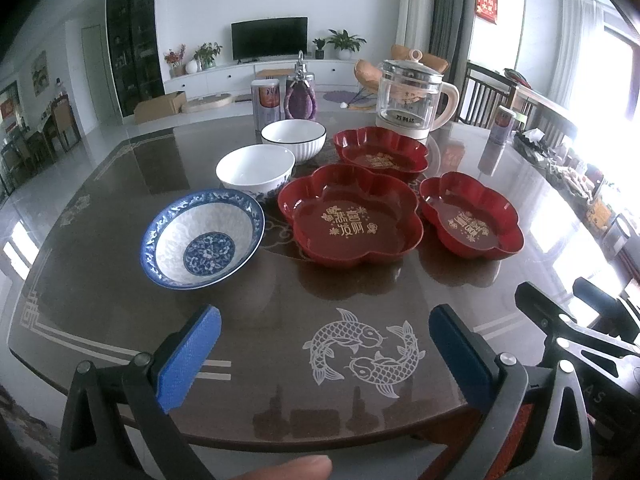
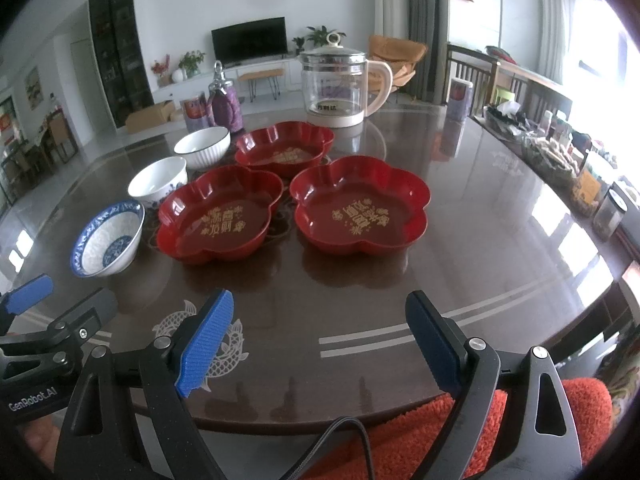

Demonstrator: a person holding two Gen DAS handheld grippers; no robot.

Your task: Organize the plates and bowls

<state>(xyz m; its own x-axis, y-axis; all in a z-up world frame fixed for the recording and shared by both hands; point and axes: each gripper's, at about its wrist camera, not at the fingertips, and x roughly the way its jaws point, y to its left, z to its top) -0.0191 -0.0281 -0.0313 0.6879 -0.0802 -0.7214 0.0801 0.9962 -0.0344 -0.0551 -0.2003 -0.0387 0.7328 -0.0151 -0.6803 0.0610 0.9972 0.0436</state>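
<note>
Dark glossy table [image 1: 248, 312] fills the middle of a bright living room, with a television [image 1: 269, 38] on the far wall. I take the glass kettle [image 1: 412, 96] at the table's far side as my landmark. Just in front of the kettle sits a red flower-shaped plate [image 1: 380, 154]; nearer than that, two more lie side by side, the middle red plate [image 1: 350, 216] and the right-hand red plate [image 1: 472, 216], close to each other but apart. Left of the kettle stands a white ribbed bowl [image 1: 294, 138]; closer along the same line sits a white bowl with blue base [image 1: 256, 172], and nearest a blue-patterned bowl [image 1: 202, 238], tilted a little toward the viewer. A purple flask [image 1: 301, 94] and a can [image 1: 265, 98] stand left of the kettle, behind the bowls.

Both tools hover over the near edge, above a white fish motif [image 1: 364, 352]. The left gripper [image 1: 324, 340] is spread wide and holds nothing; the right gripper [image 2: 320, 344] is likewise released and empty.
</note>
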